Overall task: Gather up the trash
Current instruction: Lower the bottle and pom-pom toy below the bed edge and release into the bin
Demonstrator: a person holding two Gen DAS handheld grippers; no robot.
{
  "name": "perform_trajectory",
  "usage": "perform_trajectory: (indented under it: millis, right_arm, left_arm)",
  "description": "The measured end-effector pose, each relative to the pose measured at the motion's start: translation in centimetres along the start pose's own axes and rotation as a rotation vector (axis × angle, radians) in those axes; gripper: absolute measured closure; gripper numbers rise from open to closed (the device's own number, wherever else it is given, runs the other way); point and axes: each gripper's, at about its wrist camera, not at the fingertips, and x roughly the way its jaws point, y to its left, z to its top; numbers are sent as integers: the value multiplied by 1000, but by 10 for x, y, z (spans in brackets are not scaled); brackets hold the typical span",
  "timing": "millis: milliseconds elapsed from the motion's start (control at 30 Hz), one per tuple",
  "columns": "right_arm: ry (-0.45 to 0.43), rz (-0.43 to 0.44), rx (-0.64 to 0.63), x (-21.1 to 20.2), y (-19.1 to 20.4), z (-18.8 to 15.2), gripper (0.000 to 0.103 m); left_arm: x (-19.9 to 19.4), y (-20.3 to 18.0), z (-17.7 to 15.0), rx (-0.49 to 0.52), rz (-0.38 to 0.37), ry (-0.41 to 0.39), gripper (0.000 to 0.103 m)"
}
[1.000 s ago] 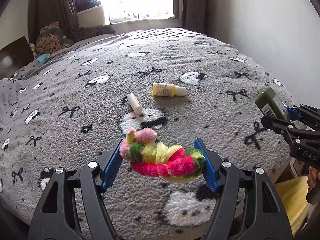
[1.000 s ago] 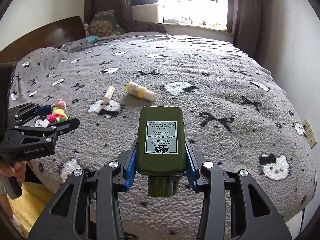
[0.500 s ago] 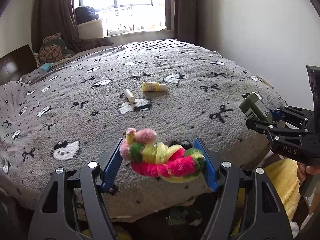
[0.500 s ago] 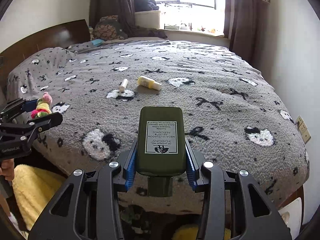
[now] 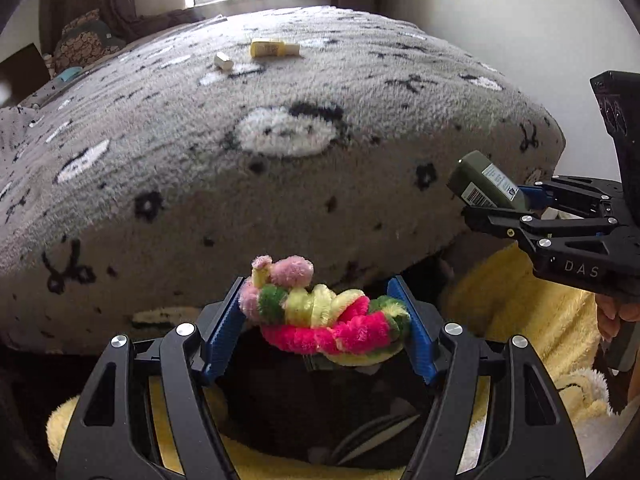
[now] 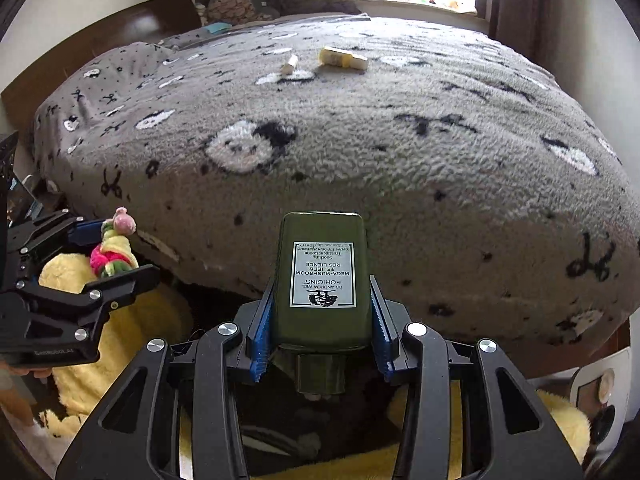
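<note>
Now that both grippers have dropped below the bed edge vs. 1 s ago, the drop-off looks close. Left gripper [image 5: 322, 330] is clamped on the pipe-cleaner toy [image 5: 324, 318]; right gripper [image 6: 320, 320] pinches the green bottle [image 6: 322, 276]. Under both: a dark bin opening [image 5: 320, 408], w/ yellow rug [image 5: 516, 320] around it. Ahead & above, yellow tube [image 5: 274, 47] + white stick [image 5: 223, 60] lie uncollected on the blanket [image 5: 360, 140].
</note>
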Motion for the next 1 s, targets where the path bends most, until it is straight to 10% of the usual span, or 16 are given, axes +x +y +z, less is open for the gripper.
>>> perform_trajectory:
  millis: [900, 1000]
  right_arm:
    - [360, 67, 96, 122, -1, -45, 60]
    - [340, 54, 93, 121, 0, -42, 41]
  left_arm:
    - [132, 18, -65, -68, -147, 383, 32]
    - [135, 21, -64, -76, -139, 387, 23]
